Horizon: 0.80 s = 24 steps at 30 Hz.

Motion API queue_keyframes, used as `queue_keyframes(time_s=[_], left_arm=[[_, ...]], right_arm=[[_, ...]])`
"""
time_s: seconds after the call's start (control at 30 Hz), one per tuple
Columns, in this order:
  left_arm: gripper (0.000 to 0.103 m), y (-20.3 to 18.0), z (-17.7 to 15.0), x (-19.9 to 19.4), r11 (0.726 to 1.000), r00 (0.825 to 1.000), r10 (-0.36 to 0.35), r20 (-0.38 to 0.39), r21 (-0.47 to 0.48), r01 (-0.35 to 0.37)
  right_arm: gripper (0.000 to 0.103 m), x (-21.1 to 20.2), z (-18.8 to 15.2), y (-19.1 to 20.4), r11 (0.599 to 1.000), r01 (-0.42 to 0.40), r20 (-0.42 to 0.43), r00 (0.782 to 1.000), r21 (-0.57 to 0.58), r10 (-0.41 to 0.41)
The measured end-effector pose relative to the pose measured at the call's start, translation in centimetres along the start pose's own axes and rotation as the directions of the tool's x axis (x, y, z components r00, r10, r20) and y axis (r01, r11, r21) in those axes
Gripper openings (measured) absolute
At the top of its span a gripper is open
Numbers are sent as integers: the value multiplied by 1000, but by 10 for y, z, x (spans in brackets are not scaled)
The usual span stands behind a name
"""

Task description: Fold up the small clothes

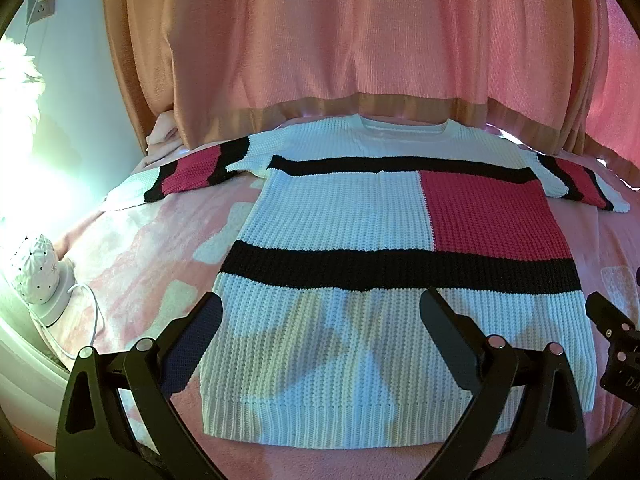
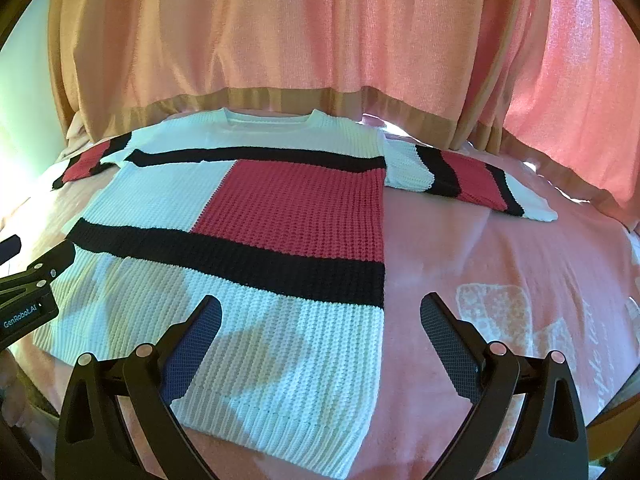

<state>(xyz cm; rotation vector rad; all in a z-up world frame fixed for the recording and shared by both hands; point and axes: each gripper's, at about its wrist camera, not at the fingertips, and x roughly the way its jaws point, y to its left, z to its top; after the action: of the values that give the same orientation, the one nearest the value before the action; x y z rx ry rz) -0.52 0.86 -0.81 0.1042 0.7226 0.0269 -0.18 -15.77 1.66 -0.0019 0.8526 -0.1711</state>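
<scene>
The pink blanket-covered bed (image 1: 120, 248) carries the white, black and red colour-block knitted sweater (image 1: 360, 216), which lies flat and face up across its middle, in front of the pink curtain (image 1: 320, 40).

Orientation: the sweater's long axis runs near to far. The ribbed hem (image 1: 340, 412) is at the near edge, just ahead of you; the round neckline (image 1: 404, 128) is at the far edge, by the curtain. The left sleeve (image 1: 192, 172) and the right sleeve (image 2: 472, 176) extend outward at the far end, across that axis.

No fold is made yet, so the step in hand is judged to be the first grasp.

1. Position the left gripper (image 1: 320, 320), which is released with jaws spread wide and empty, over the near left hem corner.
2. Position the right gripper (image 2: 320, 320), likewise released and empty, over the near right edge of the body, which it already straddles.
3. Pinch the full knit thickness; the loose knit is likely to stretch if you take only one layer.
4. Move both grippers together, keeping the edge straight.

Avoid the white perforated lamp (image 1: 38, 268) and its cord at the near left.
</scene>
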Motion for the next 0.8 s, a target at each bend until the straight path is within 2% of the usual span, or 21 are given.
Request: queue_keyframes(time_s=[0.63,0.67,0.77,0.8], left_arm=[[97,-2,0,0,1000,1000,2,-1,-3,-2],[97,-1,0,0,1000,1000,2,-4,-5,-2],[97,2,3,1,1000,1000,-15,-19,-12,15],[97,4,6,1,999,999,-31,-30,-21,30]], right_arm=[[98,-1,1,2,1000,-2,-2,1000,1,2],[98,1,2,0,1000,-8,-7,1000,7,8],[98,5,11,-14,992,-96,-52,994,82,101],[98,3,18,-23,989,-99,-47,993,109,105]])
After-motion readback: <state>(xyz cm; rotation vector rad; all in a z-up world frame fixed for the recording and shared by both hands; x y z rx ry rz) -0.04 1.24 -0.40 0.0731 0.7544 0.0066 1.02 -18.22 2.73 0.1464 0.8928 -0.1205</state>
